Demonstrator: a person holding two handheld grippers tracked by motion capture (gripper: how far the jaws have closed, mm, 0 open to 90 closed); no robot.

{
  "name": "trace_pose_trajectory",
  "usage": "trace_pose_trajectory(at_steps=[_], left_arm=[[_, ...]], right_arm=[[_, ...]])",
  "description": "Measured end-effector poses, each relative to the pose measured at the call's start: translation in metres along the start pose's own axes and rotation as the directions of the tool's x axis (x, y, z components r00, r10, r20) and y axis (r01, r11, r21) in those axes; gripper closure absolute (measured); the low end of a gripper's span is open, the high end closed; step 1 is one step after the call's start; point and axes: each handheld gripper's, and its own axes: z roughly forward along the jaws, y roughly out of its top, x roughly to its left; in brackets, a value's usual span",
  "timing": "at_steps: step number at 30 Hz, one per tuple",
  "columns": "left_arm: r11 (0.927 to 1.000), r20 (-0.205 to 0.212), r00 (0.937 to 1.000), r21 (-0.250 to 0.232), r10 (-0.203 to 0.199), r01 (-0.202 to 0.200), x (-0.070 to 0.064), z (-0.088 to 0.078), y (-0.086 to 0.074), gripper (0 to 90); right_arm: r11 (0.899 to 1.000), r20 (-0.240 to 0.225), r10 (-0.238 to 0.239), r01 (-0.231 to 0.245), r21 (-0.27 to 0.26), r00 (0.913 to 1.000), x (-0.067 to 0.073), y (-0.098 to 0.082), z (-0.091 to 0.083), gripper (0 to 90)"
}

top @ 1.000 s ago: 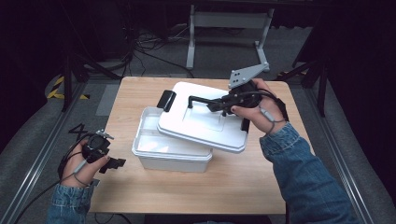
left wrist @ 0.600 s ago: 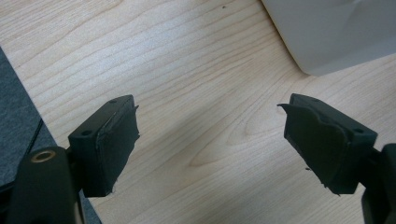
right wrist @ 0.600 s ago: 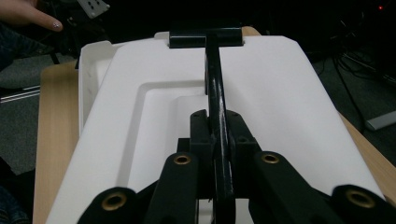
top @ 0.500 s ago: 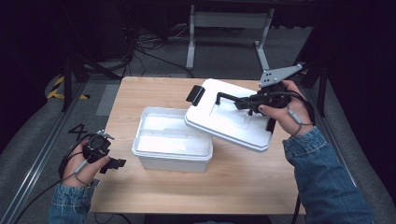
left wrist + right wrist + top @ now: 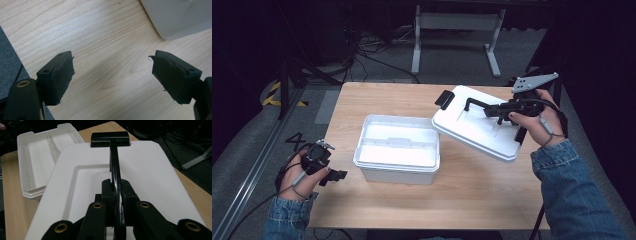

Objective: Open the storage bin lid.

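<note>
A white lid (image 5: 474, 125) with a black handle (image 5: 479, 105) and a black end clip (image 5: 444, 98) hangs tilted over the table's right half. My right gripper (image 5: 498, 111) is shut on that handle; in the right gripper view the jaws pinch the thin black bar (image 5: 116, 192) above the lid (image 5: 140, 170). The open white box (image 5: 396, 148) stands in the middle of the table, its inside bare (image 5: 37, 157). My left gripper (image 5: 337, 176) rests at the table's front left, jaws wide apart over bare wood (image 5: 110, 67), with a corner of the box (image 5: 180, 17) beyond.
The wooden table (image 5: 462, 200) has free room in front of and right of the box. A metal stand (image 5: 452, 30) and cables lie on the dark floor behind. A floor rail (image 5: 257, 165) runs along the left side.
My right gripper has carried the lid off the box, to the right and slightly down, leaving the box open. The left gripper has stayed put.
</note>
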Motion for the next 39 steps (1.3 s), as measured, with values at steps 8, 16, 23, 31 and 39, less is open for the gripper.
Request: trace_pose_trajectory(at_steps=[8, 16, 23, 31, 39], left_arm=[[1.0000, 0.004, 1.0000, 0.000, -0.005, 0.005, 0.000, 0.000, 0.000, 18.4], [1.0000, 0.006, 1.0000, 0.000, -0.005, 0.005, 0.000, 0.000, 0.000, 18.4], [1.0000, 0.007, 1.0000, 0.002, -0.005, 0.005, 0.000, 0.001, 0.000, 18.4], [1.0000, 0.007, 1.0000, 0.002, -0.006, 0.006, 0.000, 0.001, 0.000, 18.4], [1.0000, 0.005, 1.0000, 0.002, -0.007, 0.007, 0.000, 0.002, 0.000, 18.4]], right_arm=[[0.998, 0.043, 0.057, -0.058, 0.020, 0.9974, -0.021, -0.022, 0.002, 84.5], [0.994, 0.088, 0.091, -0.095, 0.051, 0.9920, -0.035, -0.041, 0.009, 84.5], [0.989, 0.103, 0.107, -0.116, 0.088, 0.9889, -0.045, -0.061, 0.023, 84.5], [0.985, 0.110, 0.125, -0.136, 0.102, 0.9861, -0.052, -0.077, 0.037, 84.5], [0.980, 0.114, 0.146, -0.160, 0.119, 0.9826, -0.058, -0.094, 0.050, 84.5]])
